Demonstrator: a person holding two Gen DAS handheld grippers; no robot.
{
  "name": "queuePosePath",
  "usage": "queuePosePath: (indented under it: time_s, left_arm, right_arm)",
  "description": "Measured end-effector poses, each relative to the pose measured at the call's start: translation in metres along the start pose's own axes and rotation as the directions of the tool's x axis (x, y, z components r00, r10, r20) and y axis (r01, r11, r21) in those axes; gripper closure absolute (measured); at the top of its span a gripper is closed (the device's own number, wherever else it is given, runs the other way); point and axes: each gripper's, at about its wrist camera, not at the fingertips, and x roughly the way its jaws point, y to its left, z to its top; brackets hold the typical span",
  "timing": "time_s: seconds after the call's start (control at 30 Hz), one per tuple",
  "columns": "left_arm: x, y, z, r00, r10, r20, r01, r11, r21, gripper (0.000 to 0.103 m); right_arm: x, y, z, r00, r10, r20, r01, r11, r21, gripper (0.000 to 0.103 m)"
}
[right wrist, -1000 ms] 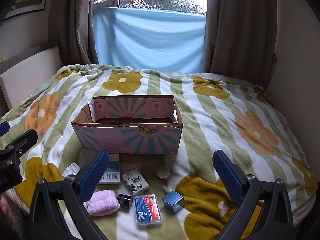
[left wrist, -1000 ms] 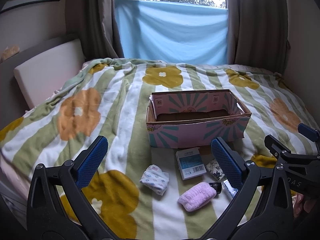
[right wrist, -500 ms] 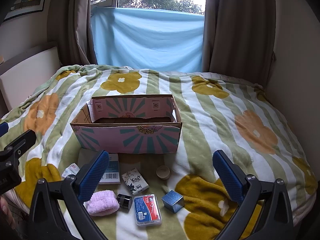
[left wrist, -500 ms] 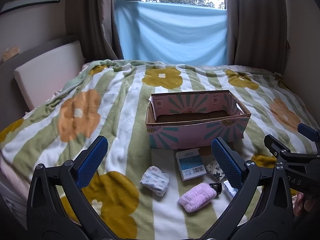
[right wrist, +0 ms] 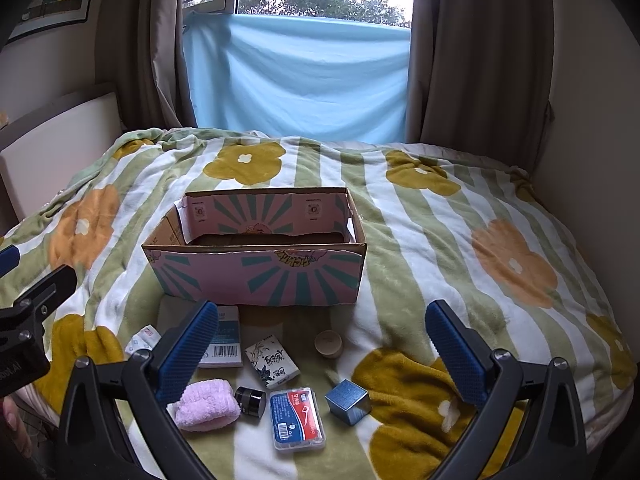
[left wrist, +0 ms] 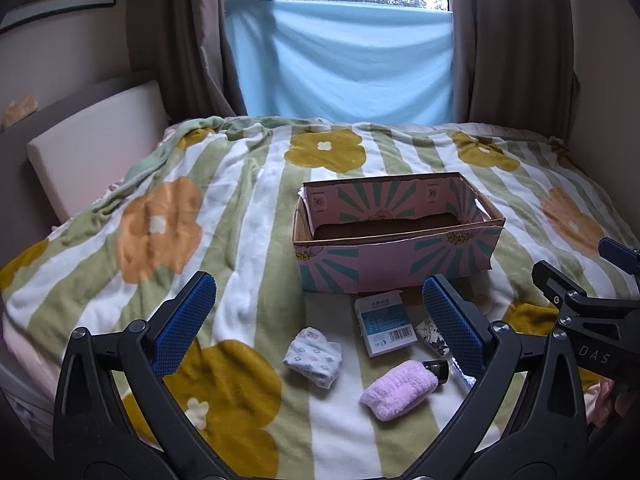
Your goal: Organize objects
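An open pink and teal cardboard box sits on the bed. In front of it lie a blue-white packet, a floral cloth bundle, a pink towel roll, a small black jar, a floral packet, a clear case with a red label, a blue cube and a beige cap. My left gripper is open and empty above them. My right gripper is open and empty too.
The flowered striped blanket covers the whole bed. A white headboard cushion is at the left. Brown curtains and a blue sheet hang at the window behind. The bed's near edge drops off at the lower left.
Both views have shifted very slightly. The objects and the box lie as before. Both grippers stay open.
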Motion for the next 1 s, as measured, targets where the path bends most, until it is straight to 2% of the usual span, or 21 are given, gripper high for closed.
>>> queuePosePath:
  time_s: [0.83, 1.0]
  left_arm:
    - [0.004, 0.003, 0.008, 1.000, -0.015, -0.024, 0.015, 1.000, -0.003, 0.000]
    - [-0.002, 0.013, 0.025, 1.000, -0.025, -0.011, 0.025, 1.000, 0.003, 0.000]
  right_arm:
    - [0.001, -0.001, 0.001, 1.000, -0.004, -0.003, 0.004, 1.000, -0.002, 0.001]
    - [-0.003, -0.005, 0.009, 1.000, 0.000, 0.015, 0.000, 1.000, -0.019, 0.001]
